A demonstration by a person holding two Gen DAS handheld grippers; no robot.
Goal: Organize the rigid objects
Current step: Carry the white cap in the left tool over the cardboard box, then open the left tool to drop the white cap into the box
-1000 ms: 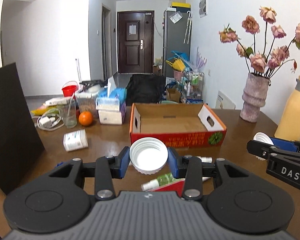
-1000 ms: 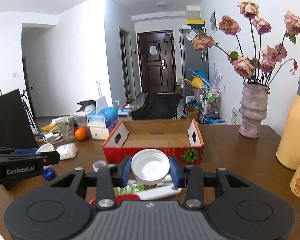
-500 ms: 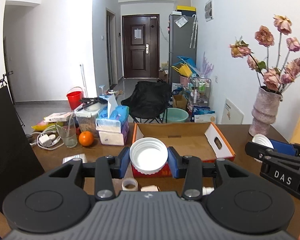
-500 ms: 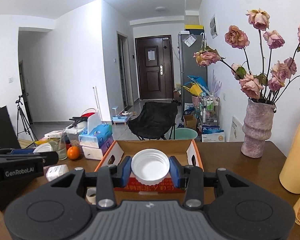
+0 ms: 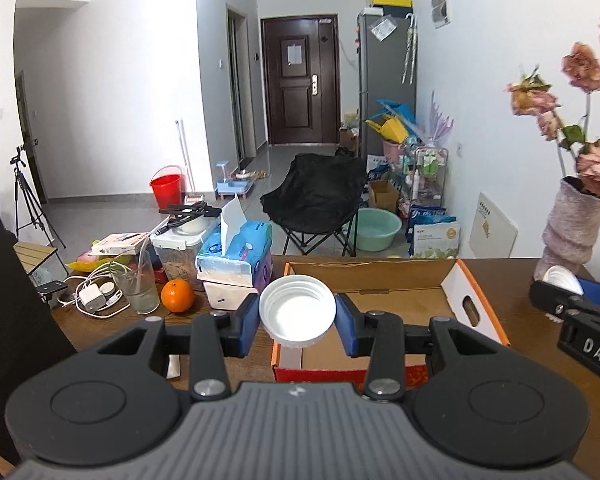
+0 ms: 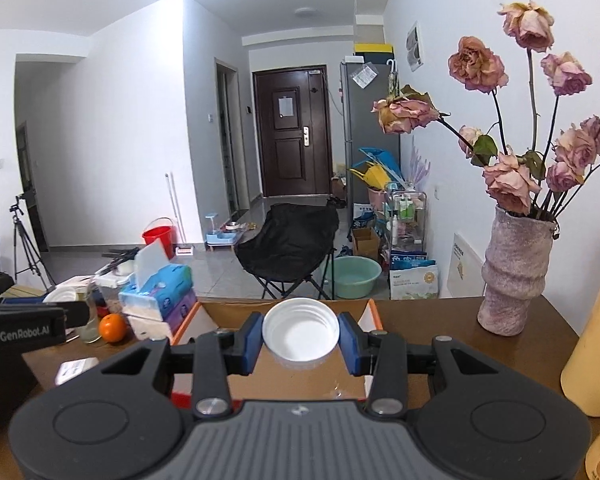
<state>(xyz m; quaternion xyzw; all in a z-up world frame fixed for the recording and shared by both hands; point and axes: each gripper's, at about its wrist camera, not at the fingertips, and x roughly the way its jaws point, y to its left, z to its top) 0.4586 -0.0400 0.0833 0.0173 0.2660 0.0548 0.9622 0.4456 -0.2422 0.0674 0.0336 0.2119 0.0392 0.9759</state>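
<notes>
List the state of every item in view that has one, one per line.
Left claw: shut on a white lid, hollow side facing the camera.
Right claw: shut on a second white lid, hollow side facing the camera.
Cardboard box: open on top, flaps up.
Tissue pack: opened, one tissue sticking up.
Glass: upright, straw inside.
Vase: upright, holding wilted roses.
Door: closed.

White walls (image 5: 132, 92) enclosed a grey tiled floor (image 5: 112, 216); a dark brown panelled door (image 5: 299, 80) stood beyond a black folding chair (image 6: 288, 236).
</notes>
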